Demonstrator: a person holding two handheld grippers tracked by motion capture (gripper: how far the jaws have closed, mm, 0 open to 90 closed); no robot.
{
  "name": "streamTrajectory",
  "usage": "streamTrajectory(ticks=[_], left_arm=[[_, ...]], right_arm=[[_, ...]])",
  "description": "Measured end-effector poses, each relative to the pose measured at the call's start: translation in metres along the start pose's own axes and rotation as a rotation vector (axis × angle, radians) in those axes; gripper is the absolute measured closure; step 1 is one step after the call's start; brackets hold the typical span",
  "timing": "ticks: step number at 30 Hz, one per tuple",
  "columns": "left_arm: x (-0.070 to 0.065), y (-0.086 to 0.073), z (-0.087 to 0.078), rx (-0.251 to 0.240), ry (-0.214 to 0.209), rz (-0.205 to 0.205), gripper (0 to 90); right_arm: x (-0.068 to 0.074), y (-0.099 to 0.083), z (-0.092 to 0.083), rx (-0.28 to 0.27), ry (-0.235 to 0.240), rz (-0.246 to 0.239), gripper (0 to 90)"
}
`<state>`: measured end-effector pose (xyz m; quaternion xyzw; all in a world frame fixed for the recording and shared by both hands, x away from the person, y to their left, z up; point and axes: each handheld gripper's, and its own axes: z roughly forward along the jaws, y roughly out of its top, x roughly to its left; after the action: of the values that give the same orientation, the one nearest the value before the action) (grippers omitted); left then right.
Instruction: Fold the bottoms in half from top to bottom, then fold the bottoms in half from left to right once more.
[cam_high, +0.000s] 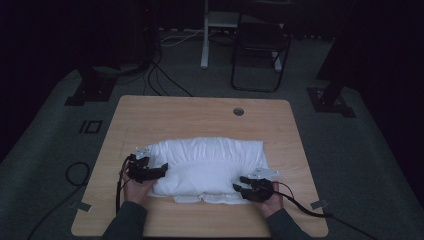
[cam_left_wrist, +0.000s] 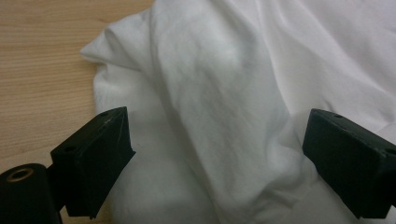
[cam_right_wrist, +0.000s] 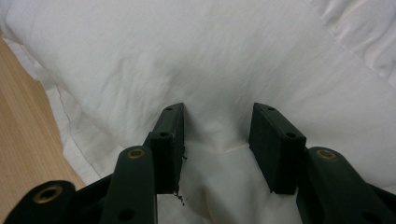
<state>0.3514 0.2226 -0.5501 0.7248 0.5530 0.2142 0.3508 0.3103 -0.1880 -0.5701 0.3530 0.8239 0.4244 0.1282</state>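
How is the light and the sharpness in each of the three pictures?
High view: dim overall, the room behind the table nearly black, and the white pillow is the brightest thing. Left gripper view: bright and even, the cloth folds fairly sharp, the open left gripper slightly soft at its near jaws. Right gripper view: evenly lit, soft shadows in the creases around the open right gripper.

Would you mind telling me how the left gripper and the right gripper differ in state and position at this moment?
The left gripper has its fingers spread wide over a thick fold of the white cloth; the right gripper has its fingers much closer, with a small ridge of cloth between them. In the high view, the left gripper sits at the cloth's left end, the right gripper at its near right edge. Both are black, open, and on the same cloth.
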Motion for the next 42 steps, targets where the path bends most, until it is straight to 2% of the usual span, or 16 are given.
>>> streamTrajectory(ticks=[3,7,13,15,16,18,21,23,29,32,34,37,38,42], left_arm=[[0.001,-0.002,0.004,0.018,0.014,0.012,7.5],[0.007,-0.004,0.011,0.037,0.0,-0.015,2.7],[0.008,-0.005,0.011,0.036,0.008,-0.023,1.0],[0.009,-0.005,0.01,0.045,0.035,-0.044,0.5],[0.009,-0.005,0.01,0.045,0.035,-0.044,0.0],[0.01,-0.005,0.009,0.043,0.062,-0.053,0.0],[0.01,-0.005,0.008,0.046,0.081,-0.052,0.0],[0.012,-0.006,0.008,0.049,0.073,-0.064,0.0],[0.011,-0.008,0.007,0.047,0.072,-0.061,0.0],[0.005,-0.01,0.007,0.047,0.076,-0.027,0.9],[0.002,-0.01,0.005,0.038,0.064,-0.013,7.6],[-0.003,-0.011,0.003,0.024,0.044,0.009,22.3],[-0.003,-0.011,0.003,0.024,0.044,0.009,26.1],[-0.006,-0.011,0.002,0.007,0.001,0.006,45.4]], right_arm=[[0.0,-0.001,0.0,-0.003,0.001,-0.003,54.0],[0.0,-0.001,0.0,-0.003,0.002,-0.004,53.8],[0.0,-0.001,0.0,-0.004,0.004,-0.007,53.5],[0.0,-0.001,0.0,-0.004,0.005,-0.006,53.5],[0.0,-0.001,0.0,-0.004,0.005,-0.006,53.5],[-0.001,-0.001,0.0,-0.004,0.011,-0.001,53.4],[-0.001,-0.001,0.0,-0.006,0.012,-0.003,53.4],[-0.001,-0.001,0.0,-0.007,0.014,-0.004,53.2],[-0.001,-0.001,0.0,-0.008,0.012,-0.007,53.0],[-0.001,-0.001,0.0,-0.008,0.013,-0.006,52.9],[-0.001,-0.001,0.0,-0.008,0.013,-0.006,52.7],[-0.001,-0.001,0.0,-0.008,0.013,-0.007,52.6],[-0.001,-0.001,0.0,-0.008,0.013,-0.007,52.6],[-0.001,-0.002,0.0,-0.011,0.014,-0.008,52.4]])
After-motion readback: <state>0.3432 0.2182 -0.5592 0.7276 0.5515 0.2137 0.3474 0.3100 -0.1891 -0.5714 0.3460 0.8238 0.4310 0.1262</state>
